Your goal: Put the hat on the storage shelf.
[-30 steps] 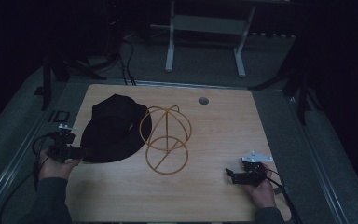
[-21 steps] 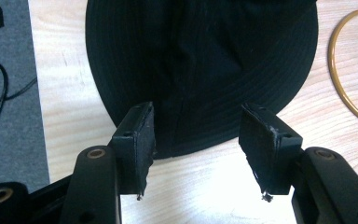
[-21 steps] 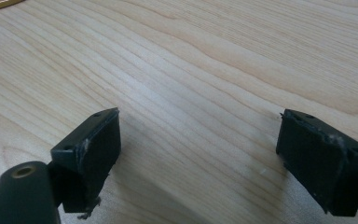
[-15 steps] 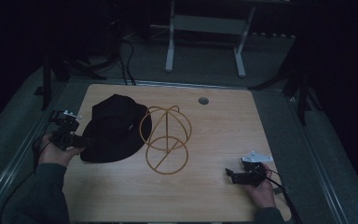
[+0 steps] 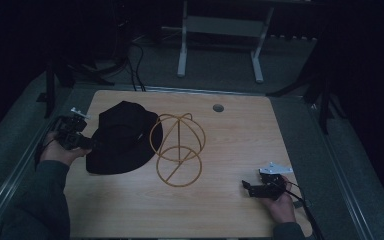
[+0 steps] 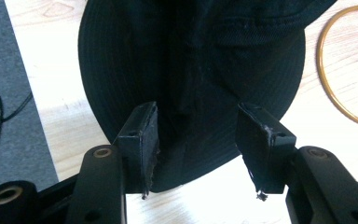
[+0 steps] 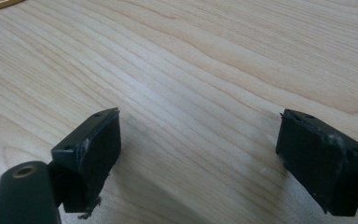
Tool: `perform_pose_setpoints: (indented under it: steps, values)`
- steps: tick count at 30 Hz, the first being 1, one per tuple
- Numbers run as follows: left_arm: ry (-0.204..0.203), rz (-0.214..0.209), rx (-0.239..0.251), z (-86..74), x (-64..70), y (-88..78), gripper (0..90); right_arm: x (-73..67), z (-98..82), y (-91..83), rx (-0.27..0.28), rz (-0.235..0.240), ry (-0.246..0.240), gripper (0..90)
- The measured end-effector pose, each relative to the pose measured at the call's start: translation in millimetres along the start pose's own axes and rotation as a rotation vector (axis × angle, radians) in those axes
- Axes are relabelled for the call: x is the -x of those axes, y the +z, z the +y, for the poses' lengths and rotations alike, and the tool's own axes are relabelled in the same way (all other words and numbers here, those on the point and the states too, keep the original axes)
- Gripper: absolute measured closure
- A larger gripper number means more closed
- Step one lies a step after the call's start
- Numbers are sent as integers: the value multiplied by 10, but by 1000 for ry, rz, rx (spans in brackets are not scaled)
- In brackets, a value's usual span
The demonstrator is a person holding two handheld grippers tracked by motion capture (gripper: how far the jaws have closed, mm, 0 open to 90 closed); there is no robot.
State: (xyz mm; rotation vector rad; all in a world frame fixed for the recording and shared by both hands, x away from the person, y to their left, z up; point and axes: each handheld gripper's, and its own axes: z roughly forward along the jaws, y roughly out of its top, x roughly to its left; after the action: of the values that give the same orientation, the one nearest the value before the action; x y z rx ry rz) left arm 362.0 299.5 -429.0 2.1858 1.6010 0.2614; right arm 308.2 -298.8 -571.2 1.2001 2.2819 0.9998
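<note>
Left gripper [image 5: 82,141] farther up the black hat [image 5: 122,137] brim, jaws narrowing

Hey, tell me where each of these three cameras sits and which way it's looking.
High view: above the person's side, looking forward and down on the table; both forearms and hands show.
Left gripper view: rides the left gripper, facing the black hat.
Right gripper view: rides the right gripper, facing bare wood.
Shared: high and left views show hat and gold wire stand.

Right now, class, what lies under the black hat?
The black hat lies on the wooden table, its right brim touching or overlapping the gold wire stand. Whatever is beneath its crown is covered.
</note>
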Motion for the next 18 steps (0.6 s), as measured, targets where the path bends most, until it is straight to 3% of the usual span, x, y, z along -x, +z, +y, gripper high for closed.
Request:
perform_pose_setpoints:
  steps: [18]
  values:
    - [76, 28, -110, 329, 10, 99, 562, -1, -1, -2, 0, -1, 0, 138]
